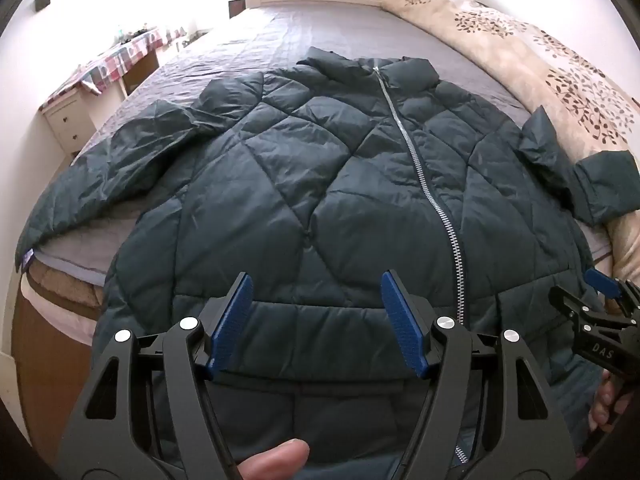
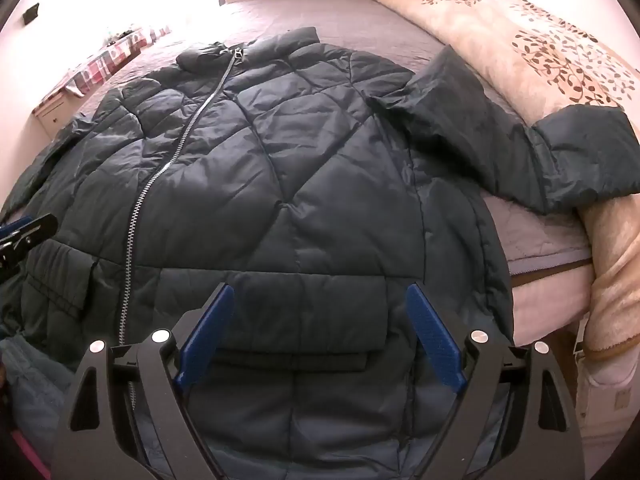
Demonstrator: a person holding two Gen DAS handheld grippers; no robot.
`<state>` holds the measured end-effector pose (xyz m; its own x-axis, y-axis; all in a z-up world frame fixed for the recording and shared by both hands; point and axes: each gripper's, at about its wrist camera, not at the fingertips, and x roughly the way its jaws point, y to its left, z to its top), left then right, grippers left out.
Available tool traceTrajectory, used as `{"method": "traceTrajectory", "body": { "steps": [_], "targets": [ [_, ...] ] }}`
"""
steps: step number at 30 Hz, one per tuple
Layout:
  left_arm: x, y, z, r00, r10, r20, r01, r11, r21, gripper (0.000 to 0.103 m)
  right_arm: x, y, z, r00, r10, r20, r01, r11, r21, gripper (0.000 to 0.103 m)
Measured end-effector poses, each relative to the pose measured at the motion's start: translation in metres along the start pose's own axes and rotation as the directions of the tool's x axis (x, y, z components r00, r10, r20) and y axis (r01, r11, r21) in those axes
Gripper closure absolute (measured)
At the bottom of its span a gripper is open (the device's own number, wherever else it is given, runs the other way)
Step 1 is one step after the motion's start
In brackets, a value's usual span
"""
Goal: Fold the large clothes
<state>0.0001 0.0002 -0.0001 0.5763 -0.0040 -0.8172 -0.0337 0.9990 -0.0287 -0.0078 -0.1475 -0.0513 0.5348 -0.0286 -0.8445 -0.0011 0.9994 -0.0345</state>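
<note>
Left gripper (image 1: 316, 322), right gripper (image 2: 320, 334): jaws wide, empty, over quilted jacket (image 1: 320, 184) (zipped) spread on bed (image 1: 248, 40).

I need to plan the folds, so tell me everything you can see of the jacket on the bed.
The jacket is a dark teal quilted puffer of shiny fabric, lying face up on the bed, silver zipper closed up to the collar. Both sleeves are spread out; one cuff rests on the floral blanket. The hem hangs over the bed's near edge. No gripper pad visibly presses on it.
</note>
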Motion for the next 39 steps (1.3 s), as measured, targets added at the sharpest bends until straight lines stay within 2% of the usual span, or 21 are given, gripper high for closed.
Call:
{"method": "traceTrajectory", "body": {
  "steps": [39],
  "targets": [
    [0.0005, 0.0000, -0.0002, 1.000, -0.003, -0.014, 0.003, 1.000, -0.001, 0.036, 0.0037, -0.0052, -0.0018, 1.000, 0.010, -0.009, -0.010, 1.000, 0.015, 0.018]
  ]
}}
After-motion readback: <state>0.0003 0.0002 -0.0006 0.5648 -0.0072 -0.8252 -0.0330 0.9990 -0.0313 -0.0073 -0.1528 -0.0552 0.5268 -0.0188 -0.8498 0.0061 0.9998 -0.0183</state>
